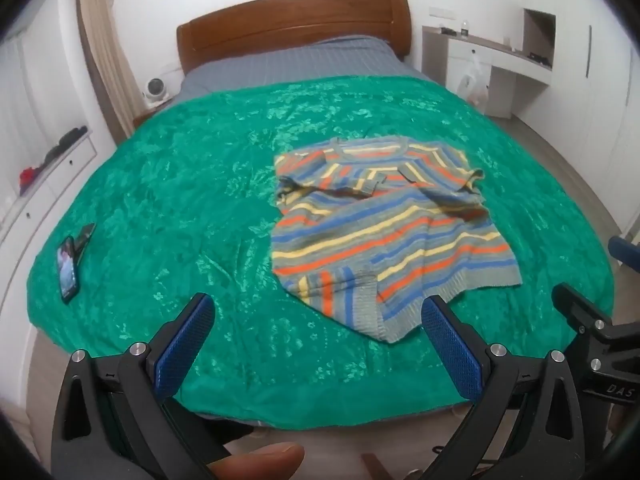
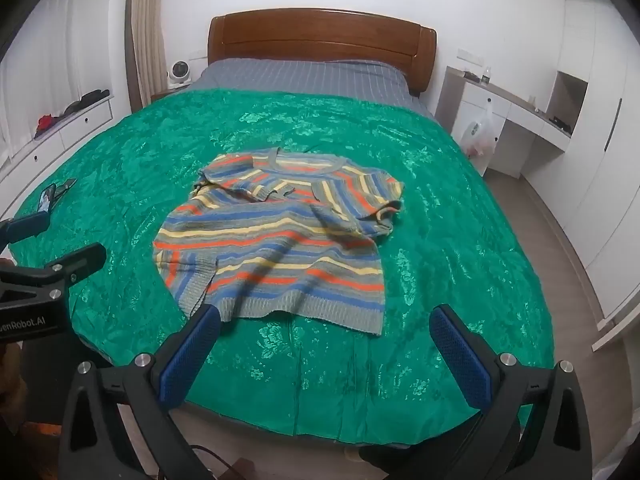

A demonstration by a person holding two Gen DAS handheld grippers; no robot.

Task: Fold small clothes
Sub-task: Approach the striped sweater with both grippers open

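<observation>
A small striped knit sweater [image 1: 384, 228] in grey, blue, orange and yellow lies on the green bedspread [image 1: 180, 184], neck toward the headboard. Its sleeves are folded in across the chest, and one lower corner is turned over. It also shows in the right wrist view [image 2: 280, 240]. My left gripper [image 1: 318, 316] is open and empty, held above the near edge of the bed, just short of the sweater's hem. My right gripper [image 2: 326, 326] is open and empty, also near the hem. The right gripper's body shows at the right edge of the left wrist view [image 1: 592, 332].
A phone [image 1: 69, 268] with a dark item beside it lies on the bedspread at the left. A wooden headboard [image 1: 296, 20] stands at the far end. White drawers [image 1: 44, 184] run along the left, a desk [image 2: 516, 116] and a plastic bag [image 2: 480, 132] on the right.
</observation>
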